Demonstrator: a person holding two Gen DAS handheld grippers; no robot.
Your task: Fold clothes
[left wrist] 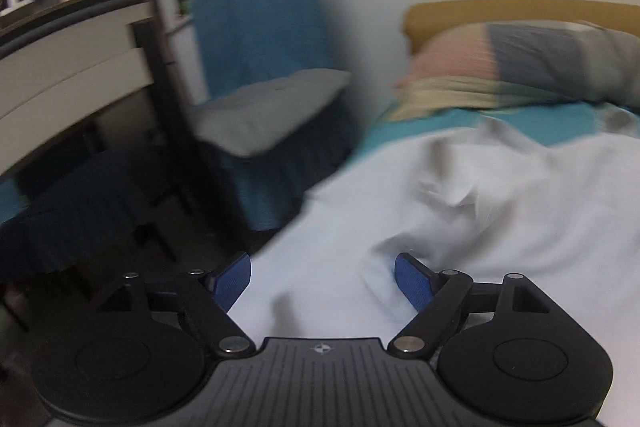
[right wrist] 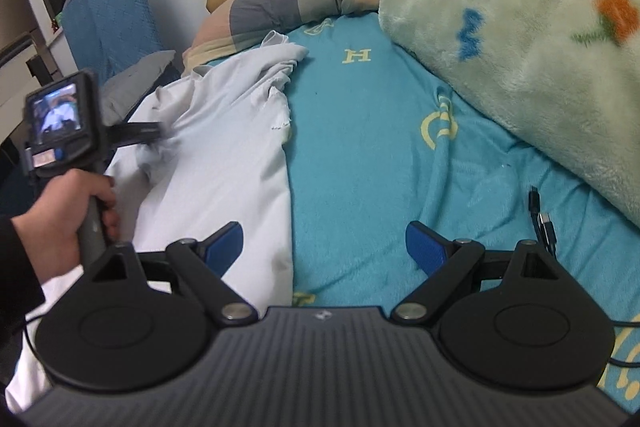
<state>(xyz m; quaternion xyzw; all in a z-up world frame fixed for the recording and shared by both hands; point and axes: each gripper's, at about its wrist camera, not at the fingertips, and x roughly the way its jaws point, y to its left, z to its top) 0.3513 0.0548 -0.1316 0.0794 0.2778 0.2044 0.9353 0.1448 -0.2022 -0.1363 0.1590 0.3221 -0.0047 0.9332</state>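
A pale white garment (left wrist: 480, 207) lies rumpled along the left side of the bed, on a turquoise sheet (right wrist: 360, 147). In the right wrist view the garment (right wrist: 224, 147) runs from the pillow down to the near edge, its collar end bunched at the top. My left gripper (left wrist: 322, 267) hovers low over the garment's left part, jaws open and nothing between them. A hand (right wrist: 68, 211) holds that gripper by its handle. My right gripper (right wrist: 324, 233) stands open above the garment's right edge and the bare sheet.
A chair (left wrist: 264, 67) with a blue cover and grey cushion stands left of the bed, beside a desk (left wrist: 60, 67). A striped pillow (right wrist: 280, 7) lies at the headboard. A green fleece blanket (right wrist: 520, 47) fills the right side. A black cable (right wrist: 544, 223) lies near it.
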